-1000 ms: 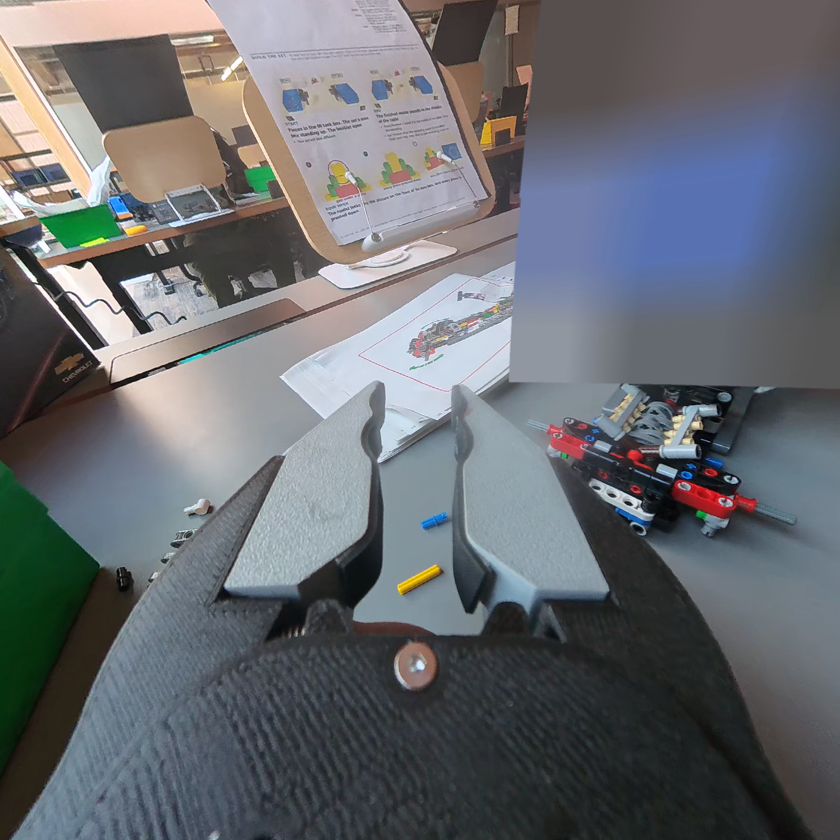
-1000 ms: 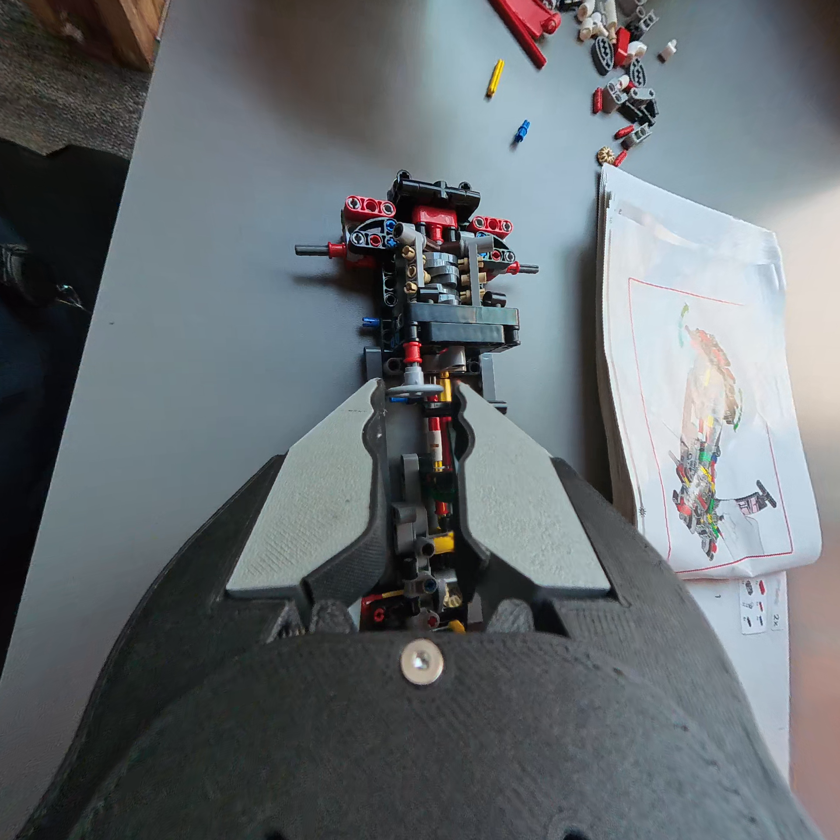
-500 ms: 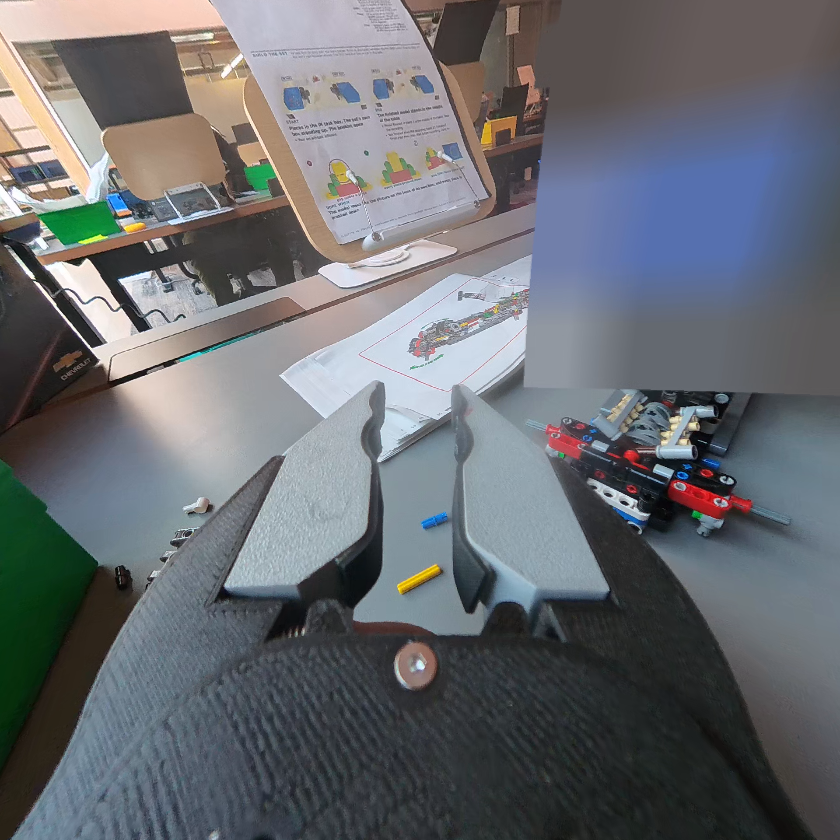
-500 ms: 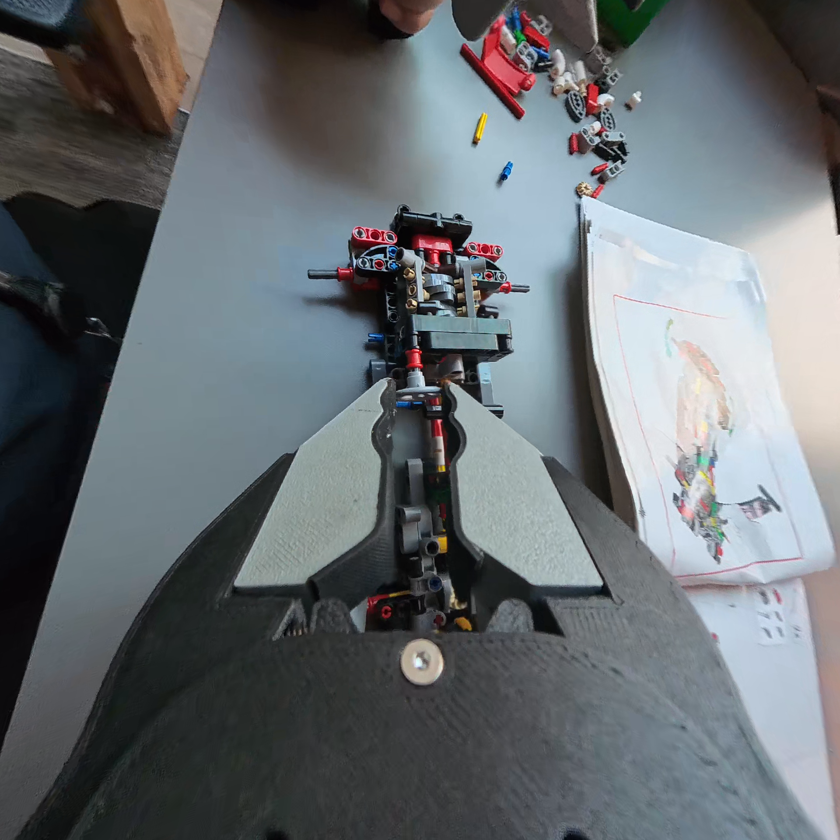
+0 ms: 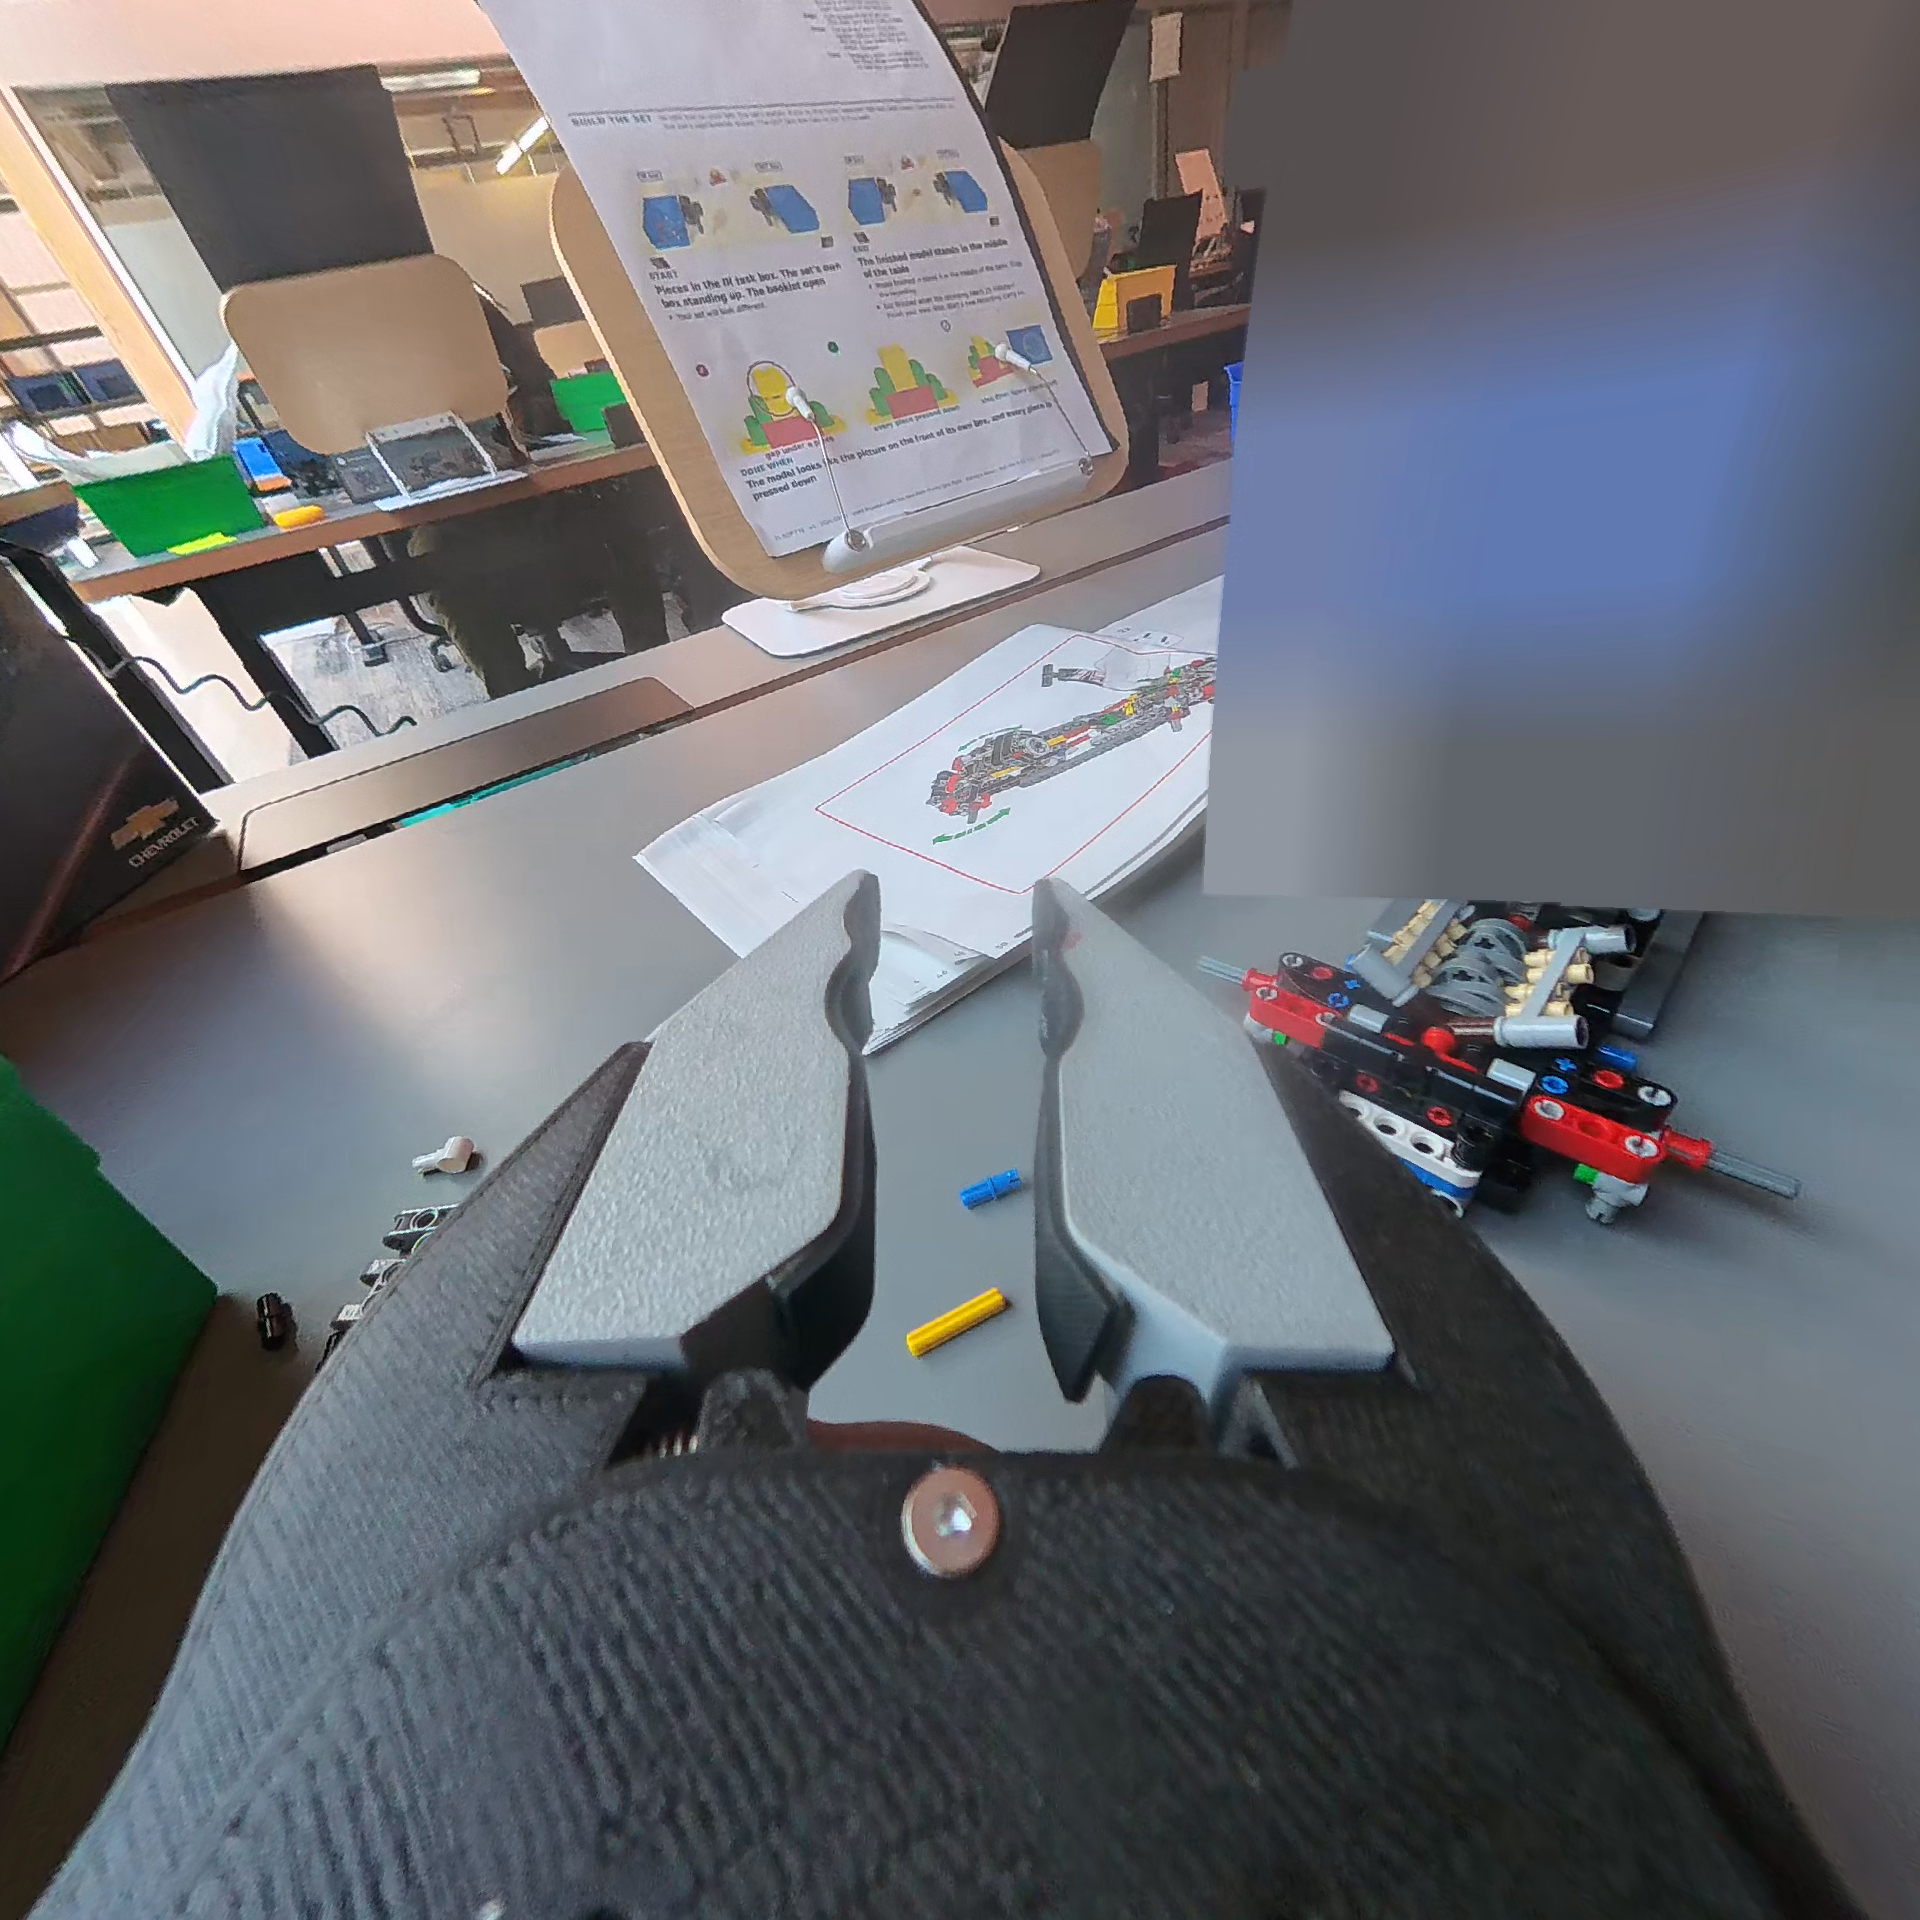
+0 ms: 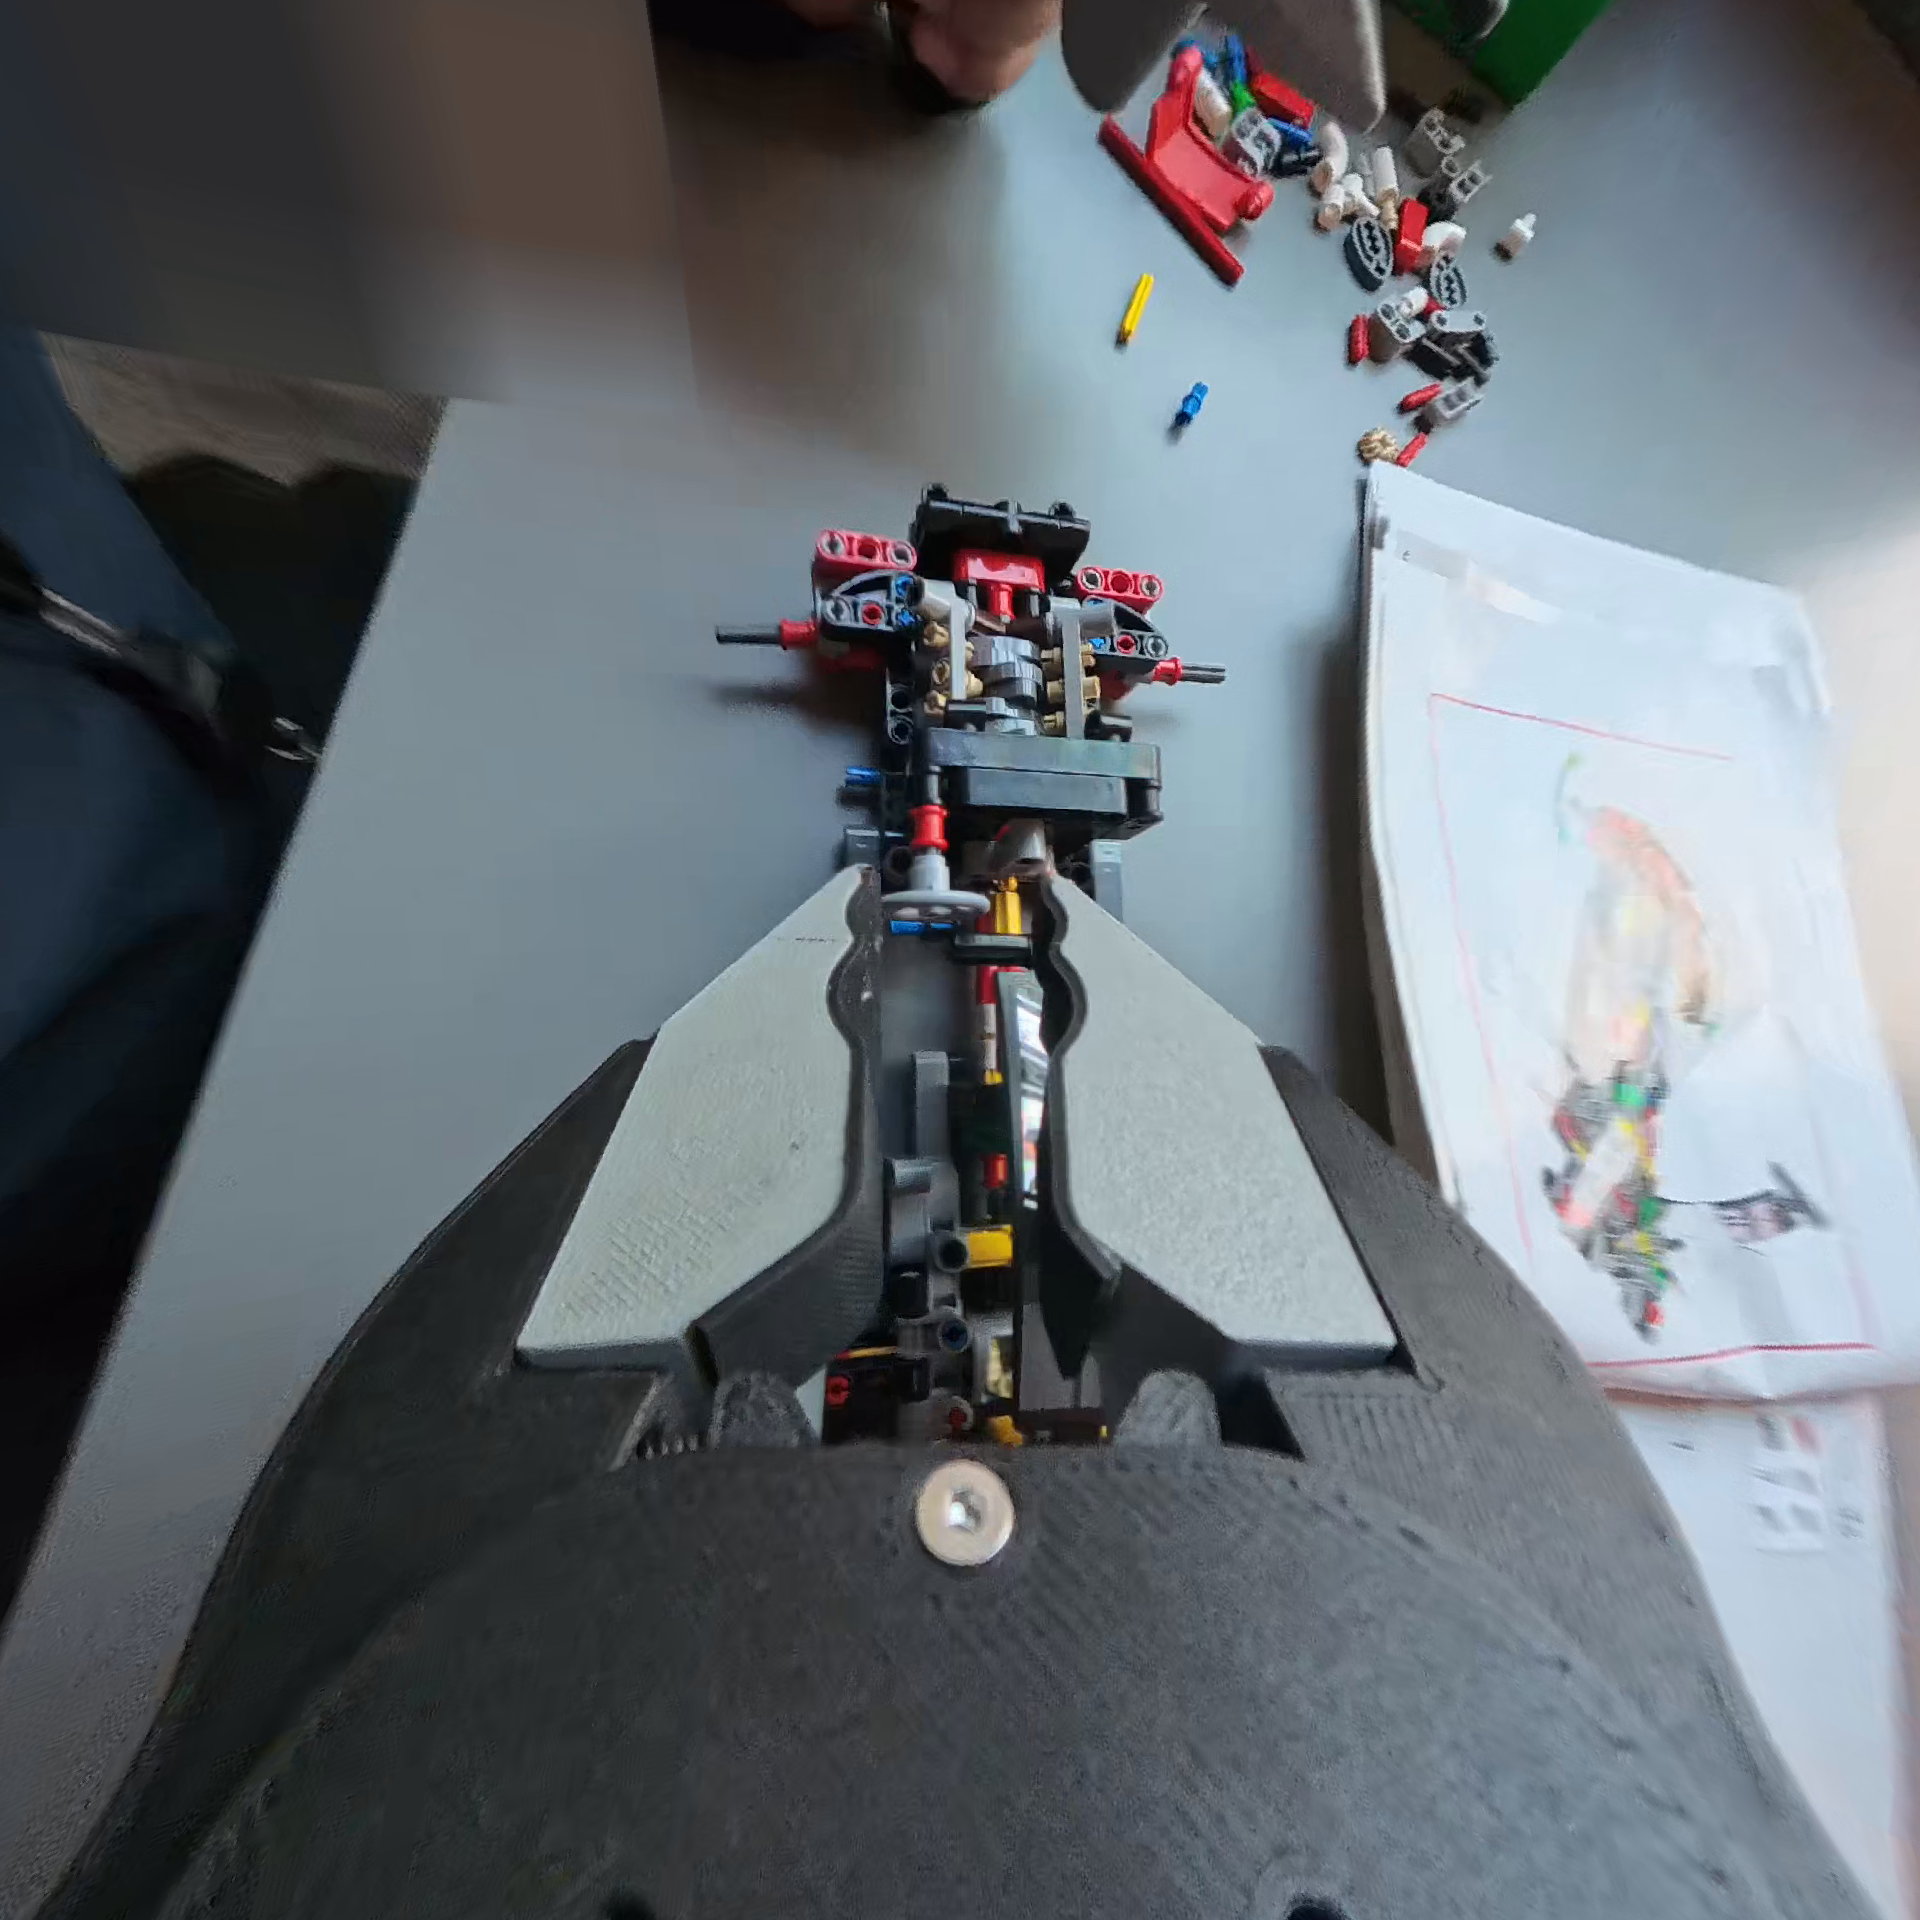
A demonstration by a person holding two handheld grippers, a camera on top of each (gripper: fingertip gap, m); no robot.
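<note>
The left tongs point(image 5: 956, 909) have matt grey fingers point(image 5: 727, 1143) with a fine grainy finish, set in coarse, ribbed black plastic with one shiny metal screw point(image 5: 951, 1523). Beneath them the desk point(image 5: 364, 997) is smooth, matt grey. Ahead lies a paper booklet point(image 5: 935, 831), slightly glossy. Between the right tongs point(image 6: 956, 914) sits a hard plastic brick model point(image 6: 997, 665), mostly glossy.

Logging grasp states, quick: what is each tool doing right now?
Left tool: open, holding nothing.
Right tool: open above the brick car model, which shows between its fingers but is not visibly gripped.
</note>
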